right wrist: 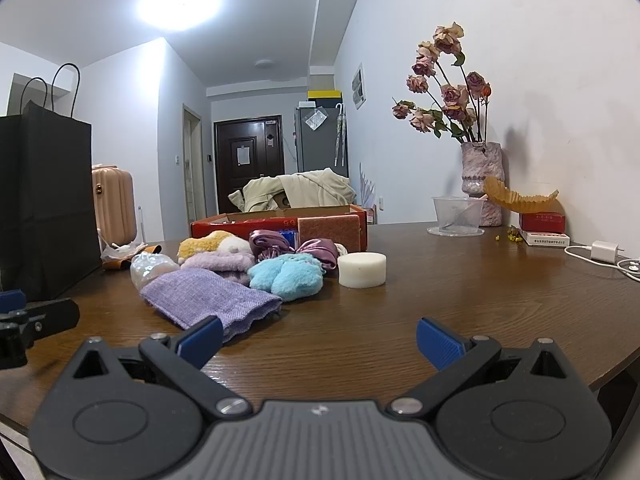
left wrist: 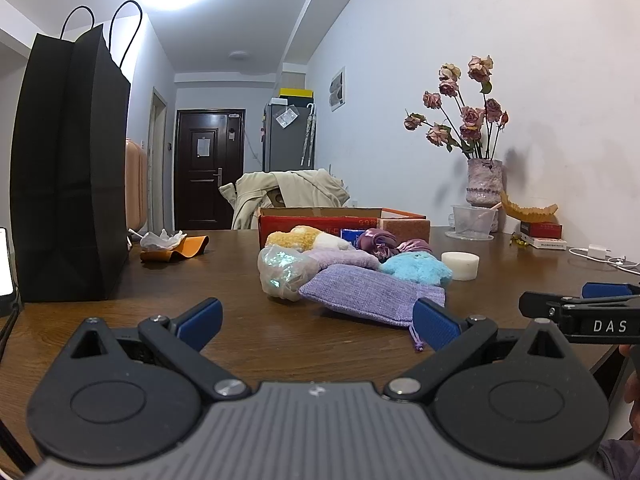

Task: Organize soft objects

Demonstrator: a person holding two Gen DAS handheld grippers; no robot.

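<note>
Left gripper (left wrist: 318,324) and right gripper (right wrist: 319,340): jaws wide, nothing held, low over table (right wrist: 460,300). Lilac pouch (right wrist: 208,300) fronts the soft pile mid-table; blue plush (right wrist: 286,276) and white sponge (right wrist: 362,269) beside; red box (right wrist: 280,224) behind. Black bag (left wrist: 68,184) at left edge.

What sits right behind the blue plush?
Behind the blue plush: purple satin scrunchies, then the red box. The box's contents are hidden.

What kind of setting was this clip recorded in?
Most likely a home apartment: a dark wooden dining table, a grey fridge beside a dark brown entrance door, and a pink glass vase of dried roses.
</note>
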